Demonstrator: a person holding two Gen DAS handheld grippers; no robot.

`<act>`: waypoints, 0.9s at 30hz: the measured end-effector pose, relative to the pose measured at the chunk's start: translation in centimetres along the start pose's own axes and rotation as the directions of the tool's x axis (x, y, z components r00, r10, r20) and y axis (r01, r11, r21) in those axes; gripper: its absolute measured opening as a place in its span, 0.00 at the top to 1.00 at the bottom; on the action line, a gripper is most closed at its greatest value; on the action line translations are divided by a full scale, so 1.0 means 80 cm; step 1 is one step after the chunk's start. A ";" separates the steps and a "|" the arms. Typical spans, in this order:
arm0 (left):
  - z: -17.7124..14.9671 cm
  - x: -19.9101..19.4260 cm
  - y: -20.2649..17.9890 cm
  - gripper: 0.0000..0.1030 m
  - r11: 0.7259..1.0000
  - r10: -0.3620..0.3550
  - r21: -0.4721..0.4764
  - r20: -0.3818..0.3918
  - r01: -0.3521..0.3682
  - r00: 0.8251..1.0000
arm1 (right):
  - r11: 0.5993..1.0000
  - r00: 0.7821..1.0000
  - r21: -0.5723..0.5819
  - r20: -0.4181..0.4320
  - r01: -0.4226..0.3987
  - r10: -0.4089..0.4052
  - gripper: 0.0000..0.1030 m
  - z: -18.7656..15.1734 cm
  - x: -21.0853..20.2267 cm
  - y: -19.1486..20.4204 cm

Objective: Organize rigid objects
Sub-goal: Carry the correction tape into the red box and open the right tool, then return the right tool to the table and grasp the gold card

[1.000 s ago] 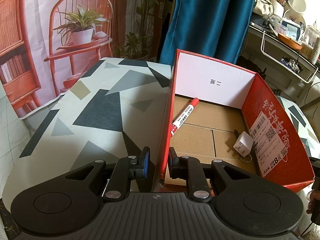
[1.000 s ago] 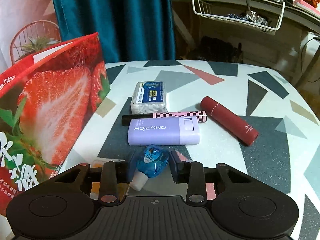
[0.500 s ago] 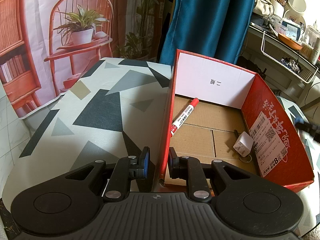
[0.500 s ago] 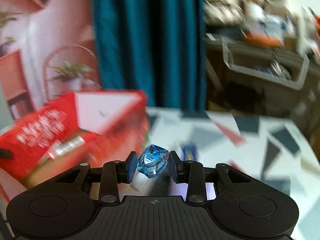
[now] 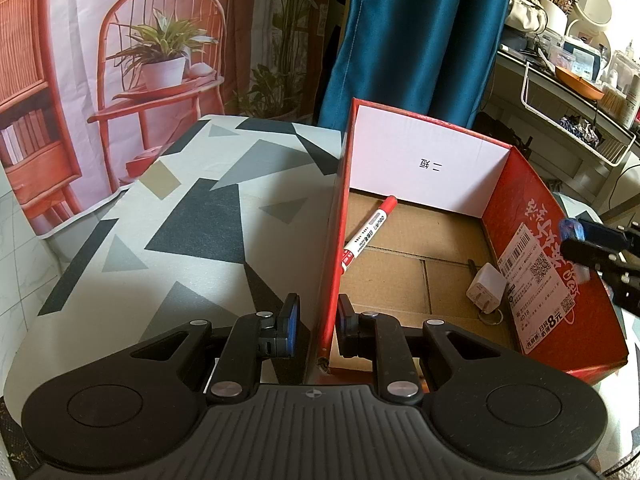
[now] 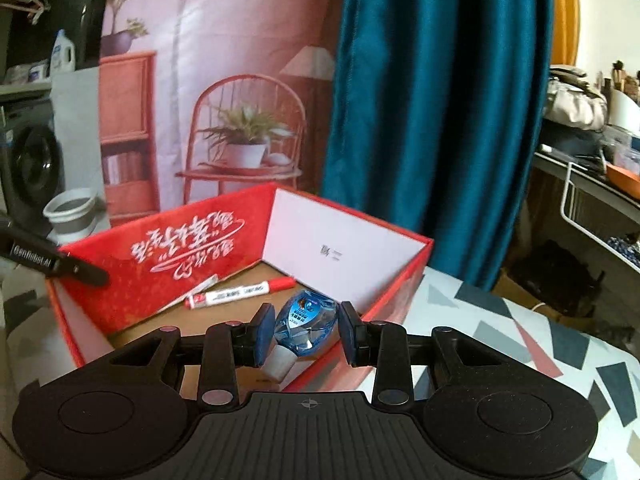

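My left gripper [image 5: 316, 330] is clamped on the side wall of the red box [image 5: 552, 240]. My right gripper [image 6: 300, 336] has its jaws pinched on a little blue correction tape [image 6: 306, 322], up over the box's near edge. In the box: a red marker [image 5: 366, 236] by the left wall, and a white charger [image 5: 485, 287] by the right wall.

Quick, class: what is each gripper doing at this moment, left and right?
Left gripper: shut on the side wall of the red cardboard box.
Right gripper: shut on the small blue translucent correction-tape dispenser, over the box.
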State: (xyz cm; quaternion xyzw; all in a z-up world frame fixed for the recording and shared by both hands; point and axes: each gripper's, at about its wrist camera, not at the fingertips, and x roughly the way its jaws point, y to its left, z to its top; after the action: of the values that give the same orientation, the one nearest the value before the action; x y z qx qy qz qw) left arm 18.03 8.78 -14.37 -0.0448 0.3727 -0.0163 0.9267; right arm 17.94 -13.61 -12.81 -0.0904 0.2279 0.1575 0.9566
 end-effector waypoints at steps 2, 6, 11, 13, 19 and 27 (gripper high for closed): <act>0.000 0.000 0.000 0.79 1.000 -0.001 -0.002 -0.001 0.001 1.000 | 1.000 1.000 -0.004 -0.004 -0.007 0.007 0.69 0.000 0.001 0.003; 0.000 0.000 0.000 0.79 1.000 -0.001 -0.002 -0.001 0.001 1.000 | 1.000 1.000 -0.006 -0.002 -0.011 0.011 0.69 -0.003 -0.004 0.004; 0.000 -0.001 0.000 0.79 1.000 -0.001 -0.002 -0.001 0.001 1.000 | 1.000 1.000 -0.002 -0.003 -0.011 0.011 0.69 -0.005 -0.004 0.005; 0.000 -0.001 0.001 0.79 1.000 -0.001 -0.001 -0.001 0.001 1.000 | 1.000 1.000 0.001 -0.001 -0.009 0.009 0.70 -0.005 -0.004 0.003; 0.000 -0.001 0.001 0.79 1.000 -0.001 -0.001 -0.001 0.001 1.000 | 1.000 0.999 0.024 0.032 0.016 -0.017 0.50 -0.005 -0.014 -0.004; 0.000 -0.001 0.000 0.79 1.000 -0.001 -0.002 -0.001 0.001 1.000 | 0.980 0.989 0.166 0.076 0.110 -0.123 0.21 -0.013 -0.038 -0.055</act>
State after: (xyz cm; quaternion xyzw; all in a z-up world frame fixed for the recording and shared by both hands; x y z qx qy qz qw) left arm 17.95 8.80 -14.32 -0.0457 0.3731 -0.0164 0.9265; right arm 16.48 -18.77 -11.89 -0.0189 0.1929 0.0859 0.9773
